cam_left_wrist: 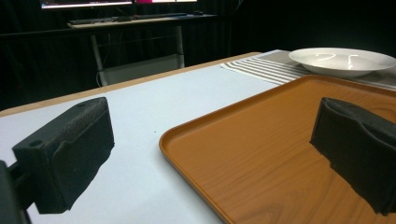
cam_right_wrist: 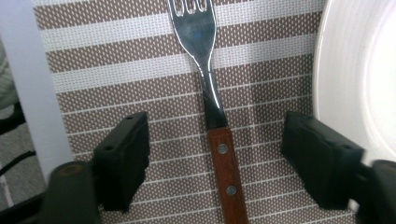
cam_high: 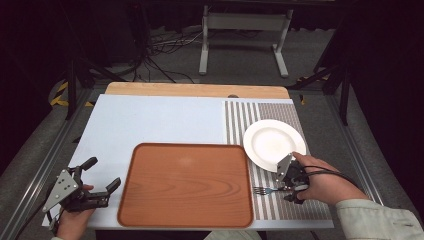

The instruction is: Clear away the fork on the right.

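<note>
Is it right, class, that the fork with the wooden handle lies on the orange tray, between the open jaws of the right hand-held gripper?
Not quite. The fork lies on the striped mat, not on the tray. The right gripper view shows it there, beside the white plate. The rest holds: its handle is wooden, and it sits between the open jaws of the right hand-held gripper, which do not touch it.
</note>
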`<state>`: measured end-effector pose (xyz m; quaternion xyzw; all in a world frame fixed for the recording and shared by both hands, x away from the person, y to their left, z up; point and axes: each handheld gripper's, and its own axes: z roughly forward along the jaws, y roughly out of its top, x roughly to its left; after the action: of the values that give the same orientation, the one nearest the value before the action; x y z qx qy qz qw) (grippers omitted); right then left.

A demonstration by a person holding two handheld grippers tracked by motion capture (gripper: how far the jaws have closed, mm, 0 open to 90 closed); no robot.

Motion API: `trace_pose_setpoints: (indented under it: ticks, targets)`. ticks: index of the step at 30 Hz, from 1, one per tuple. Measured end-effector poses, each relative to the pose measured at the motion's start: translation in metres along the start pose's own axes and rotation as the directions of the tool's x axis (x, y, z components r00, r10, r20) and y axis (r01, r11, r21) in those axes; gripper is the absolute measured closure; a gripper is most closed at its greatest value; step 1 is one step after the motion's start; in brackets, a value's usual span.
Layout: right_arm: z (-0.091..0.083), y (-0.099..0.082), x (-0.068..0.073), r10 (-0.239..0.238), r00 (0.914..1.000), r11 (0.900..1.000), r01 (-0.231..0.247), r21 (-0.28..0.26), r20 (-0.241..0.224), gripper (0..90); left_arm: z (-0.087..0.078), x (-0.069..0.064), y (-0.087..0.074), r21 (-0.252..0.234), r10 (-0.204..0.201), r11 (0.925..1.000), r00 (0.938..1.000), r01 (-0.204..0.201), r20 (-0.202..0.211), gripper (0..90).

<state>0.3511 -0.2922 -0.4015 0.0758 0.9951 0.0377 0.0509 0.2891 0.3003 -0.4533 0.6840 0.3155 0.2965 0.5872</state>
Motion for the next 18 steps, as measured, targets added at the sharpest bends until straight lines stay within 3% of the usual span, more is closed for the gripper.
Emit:
trace_pose_setpoints:
  ticks: [2,3,5,7,8,18]
  targets:
    - [0.0011,0.0001,0.0002,-0.001,1.0000,1.0000,0.001,0.006,0.005,30.6,-0.0002,0.0001,0.0000,0.001,-0.002,1.0000,1.0000,0.002,0.002,0.2]
    - [0.0021,0.0001,-0.0011,-0.019,0.9998,0.9990,0.019,0.040,-0.001,37.4,-0.0003,0.0003,0.0000,0.002,-0.003,1.0000,1.0000,0.003,0.002,0.2]
    - [0.0024,0.0001,-0.0016,-0.021,0.9998,0.9985,0.021,0.051,-0.004,38.8,0.0002,0.0007,-0.0003,-0.001,-0.009,1.0000,1.0000,0.009,0.001,0.2]
    - [0.0024,0.0001,-0.0038,-0.016,0.9998,0.9951,0.017,0.098,-0.014,49.4,0.0007,0.0015,-0.0008,0.004,-0.008,1.0000,1.0000,0.008,0.003,0.2]
    - [0.0034,0.0002,-0.0051,-0.030,0.9995,0.9932,0.031,0.113,-0.013,50.3,0.0008,0.0013,-0.0009,0.006,-0.011,0.9999,0.9999,0.011,0.004,0.2]
    - [0.0089,0.0089,-0.0075,-0.113,0.9920,0.9788,0.121,0.165,-0.056,71.5,0.0014,0.0011,-0.0015,0.010,-0.011,0.9999,0.9999,0.011,0.003,0.2]
